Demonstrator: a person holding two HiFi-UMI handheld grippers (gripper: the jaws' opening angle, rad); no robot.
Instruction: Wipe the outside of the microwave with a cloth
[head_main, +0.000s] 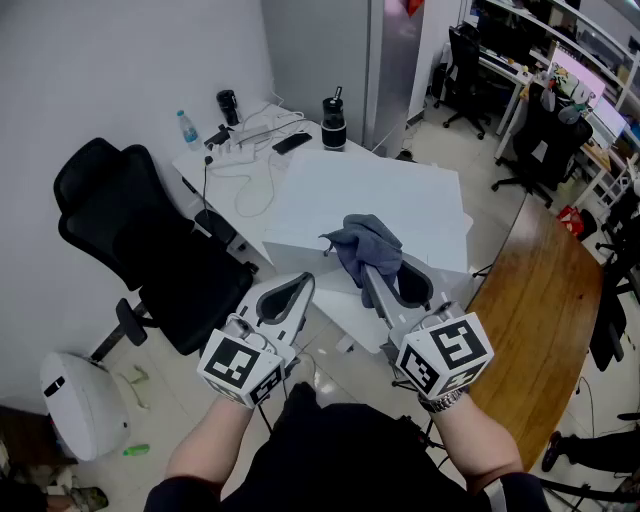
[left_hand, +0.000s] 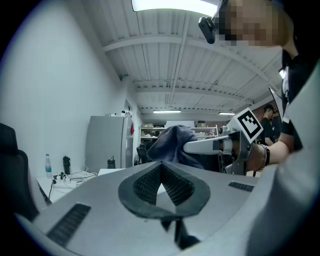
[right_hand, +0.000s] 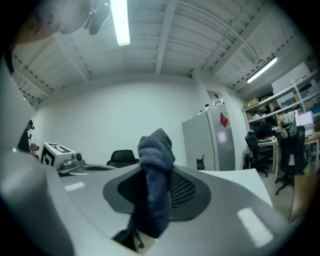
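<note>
While my right gripper (head_main: 371, 268) clamps the grey-blue cloth (head_main: 365, 243) between its jaws, bunched above the near edge of the white flat top (head_main: 330, 190), my left gripper (head_main: 303, 285) sits just left, jaws fully together, holding nothing.

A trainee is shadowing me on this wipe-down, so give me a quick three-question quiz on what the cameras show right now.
1. Multiple choice: what do the fingers of the right gripper hold? A a sponge; B a cloth; C nothing.
2. True or false: the left gripper is open.
3. Fill in: in the head view, the black office chair stands to the ____ of the white microwave.

Key
1. B: the blue-grey cloth is pinched there.
2. False: it is shut, with nothing in it.
3. Left.
</note>
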